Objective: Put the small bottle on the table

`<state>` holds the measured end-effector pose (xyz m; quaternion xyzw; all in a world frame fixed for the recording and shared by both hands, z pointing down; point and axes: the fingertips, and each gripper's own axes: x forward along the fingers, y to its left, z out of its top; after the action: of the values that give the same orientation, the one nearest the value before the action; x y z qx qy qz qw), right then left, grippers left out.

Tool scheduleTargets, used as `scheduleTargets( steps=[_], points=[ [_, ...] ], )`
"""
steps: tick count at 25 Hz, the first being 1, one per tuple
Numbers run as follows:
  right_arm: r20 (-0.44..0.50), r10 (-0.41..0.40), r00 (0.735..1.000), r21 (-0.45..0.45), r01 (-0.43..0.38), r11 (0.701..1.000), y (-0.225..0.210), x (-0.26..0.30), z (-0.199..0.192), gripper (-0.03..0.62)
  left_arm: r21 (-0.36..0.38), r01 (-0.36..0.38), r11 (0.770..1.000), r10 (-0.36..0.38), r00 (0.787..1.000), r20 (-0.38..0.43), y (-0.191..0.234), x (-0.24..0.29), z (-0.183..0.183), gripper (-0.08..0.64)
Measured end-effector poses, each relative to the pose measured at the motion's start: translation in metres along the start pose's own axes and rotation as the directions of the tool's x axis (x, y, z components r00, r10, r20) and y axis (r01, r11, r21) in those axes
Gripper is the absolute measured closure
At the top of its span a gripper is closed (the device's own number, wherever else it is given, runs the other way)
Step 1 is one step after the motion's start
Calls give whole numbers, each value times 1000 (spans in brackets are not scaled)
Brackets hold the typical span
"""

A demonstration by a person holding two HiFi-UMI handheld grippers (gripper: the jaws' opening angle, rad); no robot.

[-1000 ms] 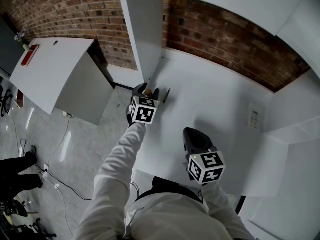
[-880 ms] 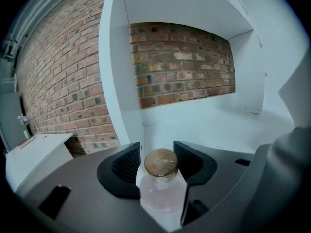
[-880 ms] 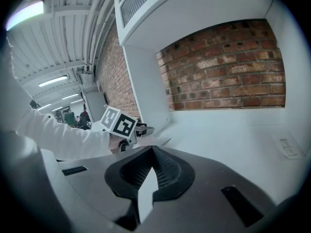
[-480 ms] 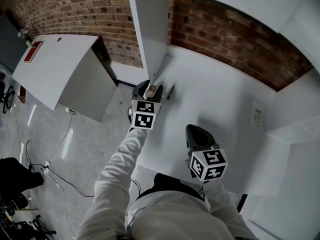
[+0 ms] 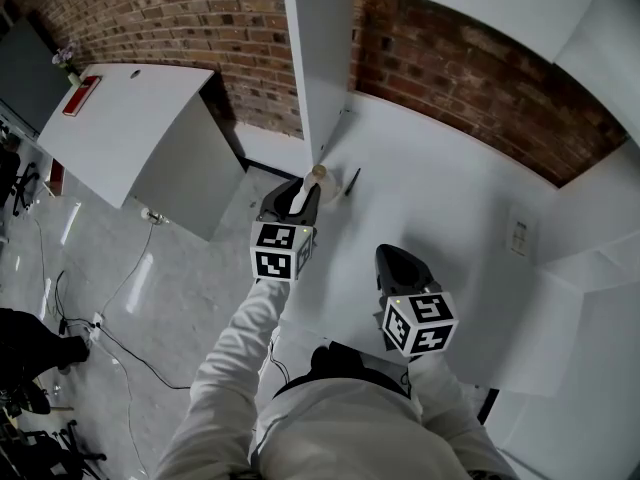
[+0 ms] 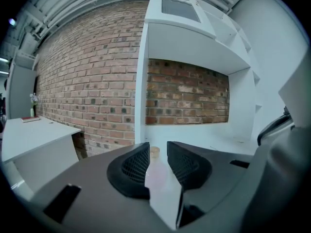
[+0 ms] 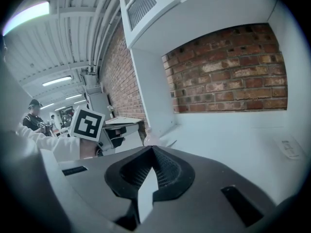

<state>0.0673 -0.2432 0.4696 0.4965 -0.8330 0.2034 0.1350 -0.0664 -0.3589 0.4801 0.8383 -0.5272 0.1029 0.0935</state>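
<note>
White desk (image 5: 450,208): lies beneath and ahead of both tools. Right tool (image 7: 148,152): jaws pressed together, nothing between them. Left tool (image 6: 156,149): jaws, which have just been closing, clamp the small bottle (image 6: 156,174) upright by its body, its cap just beyond the pads. The bottle is probably light, rigid and smooth, so a mid-body hold suits it. The left gripper view shows pad contact. Only the head view shows the desk's edge below that tool.

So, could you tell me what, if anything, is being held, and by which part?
The left tool, jaws having just closed, grips the small bottle by its body, below the cap; the right tool holds nothing.
</note>
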Motion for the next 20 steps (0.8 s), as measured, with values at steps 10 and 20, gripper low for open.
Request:
scheduleTargets(
  steps=[10, 20],
  points=[
    [17, 22, 1000, -20, -21, 1000, 18, -3, 2, 565, -40, -33, 999, 32, 999, -22, 3, -66, -21, 505],
    [23, 19, 1000, -45, -18, 999, 31, -13, -1, 565, -63, -34, 997, 32, 999, -31, 5, -114, -28, 537]
  ],
)
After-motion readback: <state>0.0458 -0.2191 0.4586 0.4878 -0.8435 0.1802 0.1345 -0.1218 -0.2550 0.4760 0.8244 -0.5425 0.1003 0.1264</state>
